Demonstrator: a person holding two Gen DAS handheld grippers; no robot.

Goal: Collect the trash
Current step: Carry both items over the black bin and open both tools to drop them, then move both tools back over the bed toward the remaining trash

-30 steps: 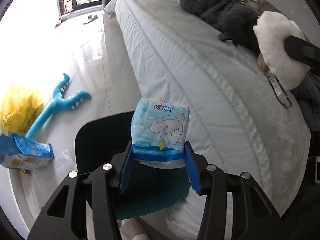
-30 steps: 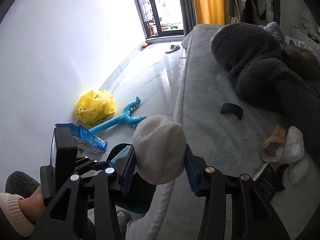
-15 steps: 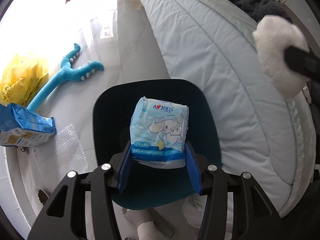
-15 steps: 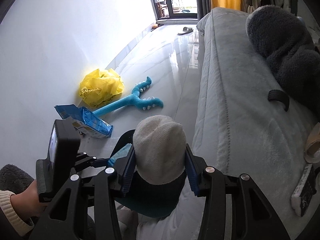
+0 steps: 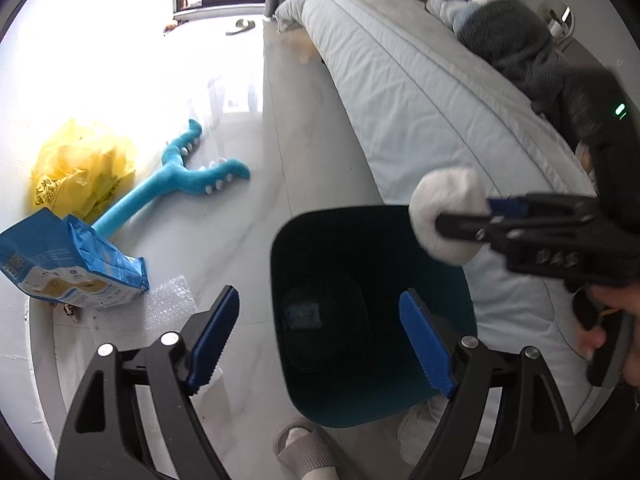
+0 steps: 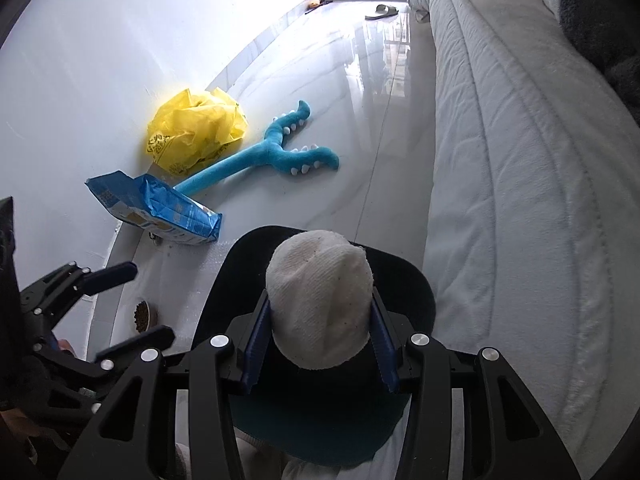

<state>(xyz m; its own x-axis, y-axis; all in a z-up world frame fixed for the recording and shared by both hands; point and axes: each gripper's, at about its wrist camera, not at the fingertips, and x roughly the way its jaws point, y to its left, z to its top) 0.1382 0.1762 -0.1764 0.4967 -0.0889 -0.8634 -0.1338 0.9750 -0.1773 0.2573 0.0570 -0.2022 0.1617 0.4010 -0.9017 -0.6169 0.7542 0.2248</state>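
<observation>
One white balled sock (image 6: pixel 320 304), nubby w/ dark specks, pinched btwn right gripper (image 6: pixel 320 344) fingers, over the dark teal bin (image 5: pixel 372 312) beside the bed (image 5: pixel 420 92). Left gripper (image 5: pixel 320 340) fingers opening wide, nothing btwn them, above bin.

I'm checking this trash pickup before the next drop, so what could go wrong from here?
The white sock in the right gripper hangs over the bin near its bed-side rim in the left view; released there, it might land on the bed. The left gripper, jaws opening and empty, is over the same bin, so the two could bump.
</observation>
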